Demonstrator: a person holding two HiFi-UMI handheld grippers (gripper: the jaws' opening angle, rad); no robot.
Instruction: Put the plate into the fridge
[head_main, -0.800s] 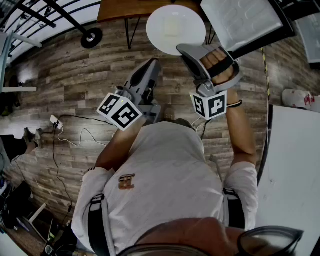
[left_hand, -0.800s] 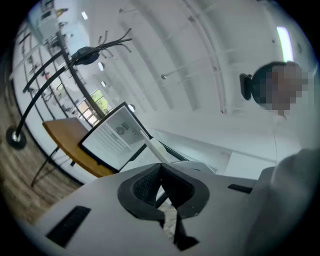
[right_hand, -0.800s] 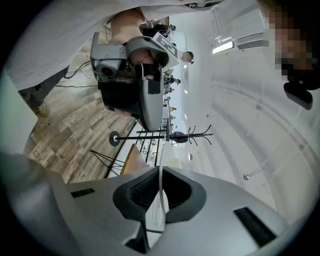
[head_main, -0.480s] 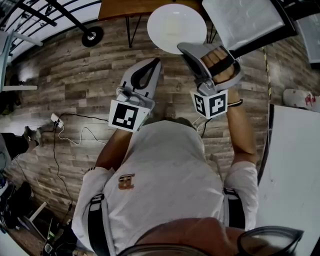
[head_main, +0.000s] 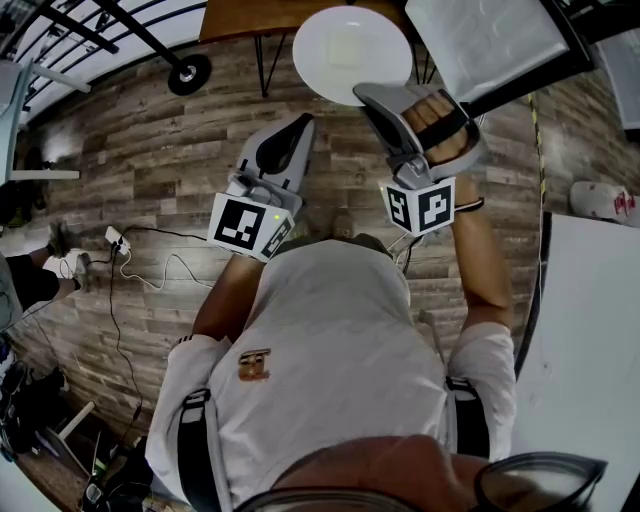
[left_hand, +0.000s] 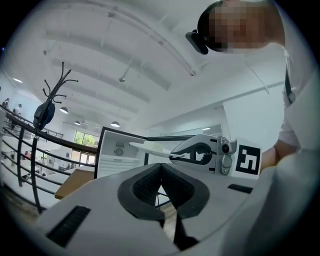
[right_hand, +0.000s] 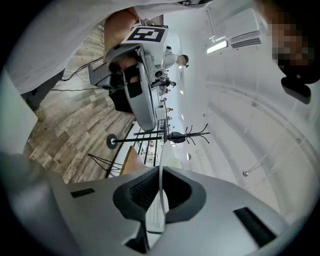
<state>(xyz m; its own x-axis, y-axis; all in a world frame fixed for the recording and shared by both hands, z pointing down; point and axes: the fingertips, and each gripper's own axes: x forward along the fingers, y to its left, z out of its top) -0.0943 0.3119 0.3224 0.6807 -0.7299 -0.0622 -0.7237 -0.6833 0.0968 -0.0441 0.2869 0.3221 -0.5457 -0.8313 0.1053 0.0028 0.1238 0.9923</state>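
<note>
Right gripper (head_main: 363, 96) jaws clamp the white plate (head_main: 345, 45) by its rim; it looks stiff, slick and probably fragile. Left gripper (head_main: 300, 122) jaws are closed and empty.

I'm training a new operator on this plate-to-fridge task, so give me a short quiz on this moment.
1. What does the right gripper hold? A) a cup B) the plate C) nothing
2. True or false: the left gripper also grips the plate.
3. Fill in: the plate is gripped at its ____.
Key: 1 B; 2 false, its jaws are shut on nothing; 3 rim.
</note>
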